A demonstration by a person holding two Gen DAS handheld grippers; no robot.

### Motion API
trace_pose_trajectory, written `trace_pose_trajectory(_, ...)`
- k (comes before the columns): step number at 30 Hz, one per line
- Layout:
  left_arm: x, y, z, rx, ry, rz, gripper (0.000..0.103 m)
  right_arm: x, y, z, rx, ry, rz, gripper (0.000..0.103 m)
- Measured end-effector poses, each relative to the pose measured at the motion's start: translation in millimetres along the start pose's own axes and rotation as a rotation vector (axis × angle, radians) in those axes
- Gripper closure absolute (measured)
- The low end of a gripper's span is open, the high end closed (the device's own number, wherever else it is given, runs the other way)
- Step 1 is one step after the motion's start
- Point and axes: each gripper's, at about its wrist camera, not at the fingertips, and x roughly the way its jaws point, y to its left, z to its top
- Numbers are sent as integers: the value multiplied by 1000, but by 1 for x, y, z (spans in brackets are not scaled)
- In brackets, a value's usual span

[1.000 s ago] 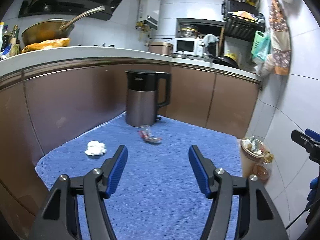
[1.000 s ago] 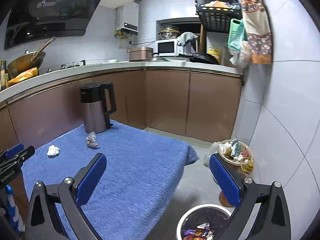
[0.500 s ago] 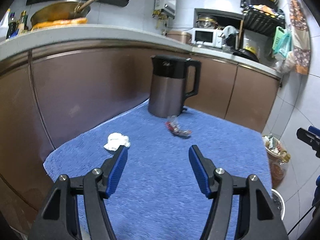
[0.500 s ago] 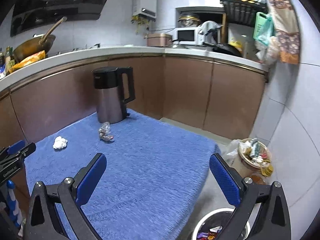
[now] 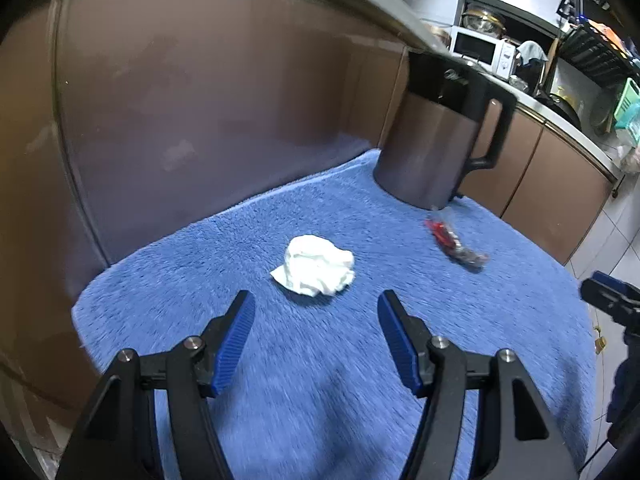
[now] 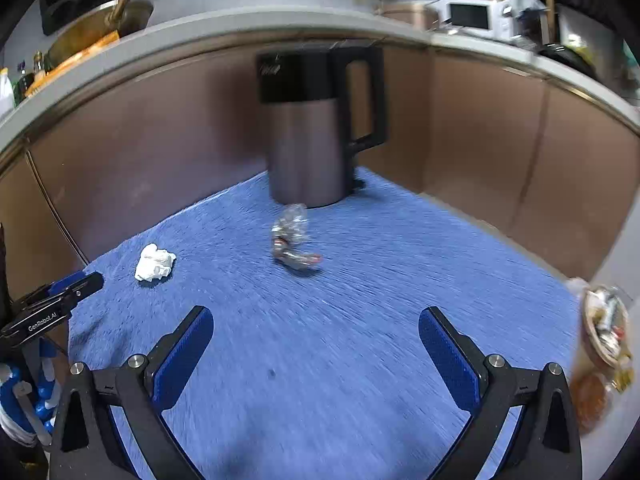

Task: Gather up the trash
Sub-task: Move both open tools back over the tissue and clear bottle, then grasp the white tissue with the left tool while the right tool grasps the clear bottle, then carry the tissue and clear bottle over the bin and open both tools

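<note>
The left hand-held gripper (image 5: 316, 312) hangs with jaws wide and empty just short of the tissue (image 5: 314, 265); the right hand-held gripper (image 6: 316, 330) is likewise spread and empty, well apart from the wrapper (image 6: 292, 242). Both scraps lie on a blue towel (image 5: 320, 380) over the worktop, hemmed by brown cabinets (image 6: 480, 128). A kettle (image 6: 312, 136) stands just behind the wrapper. A microwave (image 5: 480, 46) sits on the counter beyond.
</note>
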Motion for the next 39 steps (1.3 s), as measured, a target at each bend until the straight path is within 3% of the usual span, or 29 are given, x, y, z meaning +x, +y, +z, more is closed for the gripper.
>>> trace_pose_trajectory(8,71,0,17,10,110,-20,41,103,12,31,13,92,118,21)
trace_pose_trajectory(14,96,4,17,-30,178,-26,43,147,13,34,16,150,131,47)
trace_pose_trajectory(16,98,4,18,-33,180,-22,49,156,12,34,12,160,131,58)
trace_pose_trajectory(21,96,2,18,-23,175,-18,79,160,9,38,9,161,140,84)
trace_pose_trajectory(24,89,1,16,-23,172,-26,88,149,11,36,-6,157,150,86)
trace_pose_trajectory(29,56,-9,11,-7,141,-55,89,104,17,28,-18,122,182,87)
trace_pose_trajectory(39,-47,-37,7,24,20,-114,90,-48,21,5,-18,-50,224,87)
